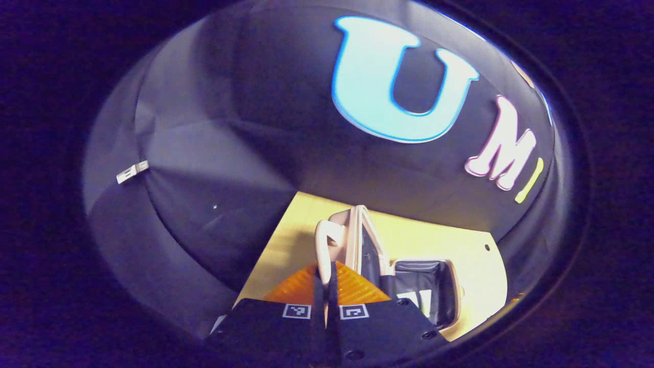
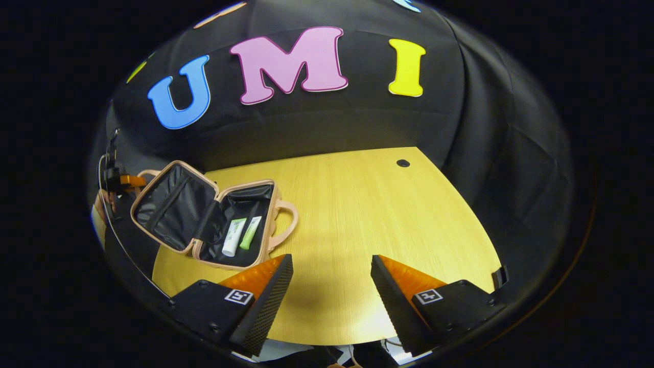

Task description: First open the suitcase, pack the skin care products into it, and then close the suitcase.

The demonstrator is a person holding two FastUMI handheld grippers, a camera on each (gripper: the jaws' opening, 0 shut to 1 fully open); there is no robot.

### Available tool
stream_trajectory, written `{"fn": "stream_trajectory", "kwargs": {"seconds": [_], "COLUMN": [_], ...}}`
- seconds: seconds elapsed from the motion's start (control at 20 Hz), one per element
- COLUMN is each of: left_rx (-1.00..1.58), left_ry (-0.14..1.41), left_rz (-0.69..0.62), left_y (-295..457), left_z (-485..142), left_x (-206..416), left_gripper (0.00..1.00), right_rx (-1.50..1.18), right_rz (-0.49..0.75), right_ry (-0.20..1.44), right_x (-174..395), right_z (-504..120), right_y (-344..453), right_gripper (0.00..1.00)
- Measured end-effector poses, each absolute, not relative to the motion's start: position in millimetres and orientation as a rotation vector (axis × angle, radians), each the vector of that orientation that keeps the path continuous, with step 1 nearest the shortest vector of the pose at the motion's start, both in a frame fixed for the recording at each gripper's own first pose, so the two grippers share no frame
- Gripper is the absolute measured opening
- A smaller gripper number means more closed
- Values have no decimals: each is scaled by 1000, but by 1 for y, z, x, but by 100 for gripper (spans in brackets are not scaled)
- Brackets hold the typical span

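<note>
Left tool (image 1: 325, 286): pressed together on suitcase (image 2: 204, 217) lid handle, likely to swing it closed; right tool (image 2: 332, 286): spread, idle over table (image 2: 383, 214); two skincare tubes (image 2: 241, 235) lie inside open suitcase at table's left

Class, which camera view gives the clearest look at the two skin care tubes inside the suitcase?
The right gripper view: the white tube and green tube lie side by side in the open suitcase, unobstructed. The left gripper view sees the suitcase edge-on, with just a pale sliver in its compartment, too unclear to name.
</note>
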State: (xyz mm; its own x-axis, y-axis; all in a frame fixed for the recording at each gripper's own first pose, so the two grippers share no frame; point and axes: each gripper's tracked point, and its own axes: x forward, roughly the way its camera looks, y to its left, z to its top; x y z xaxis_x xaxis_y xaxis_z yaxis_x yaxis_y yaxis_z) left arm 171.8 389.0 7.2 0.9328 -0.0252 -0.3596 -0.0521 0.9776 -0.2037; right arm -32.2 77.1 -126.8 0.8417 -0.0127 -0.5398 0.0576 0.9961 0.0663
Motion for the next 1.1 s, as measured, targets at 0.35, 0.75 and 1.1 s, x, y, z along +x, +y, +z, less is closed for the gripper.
{"fn": "stream_trajectory", "kwargs": {"seconds": [0.35,0.75,1.1], "left_rx": [-298,-242,-162], "left_ry": [336,610,613], "left_rz": [-279,-327,-196], "left_y": [150,-1,-21], "left_z": [41,-117,-148], "left_x": [171,193,190], "left_gripper": [6,7,35], "right_rx": [132,50,29], "right_rz": [-20,62,114], "right_ry": [495,420,356], "right_x": [-18,-2,0], "right_z": [-104,-84,-64], "right_y": [21,-27,-38], "right_gripper": [98,98,98]}}
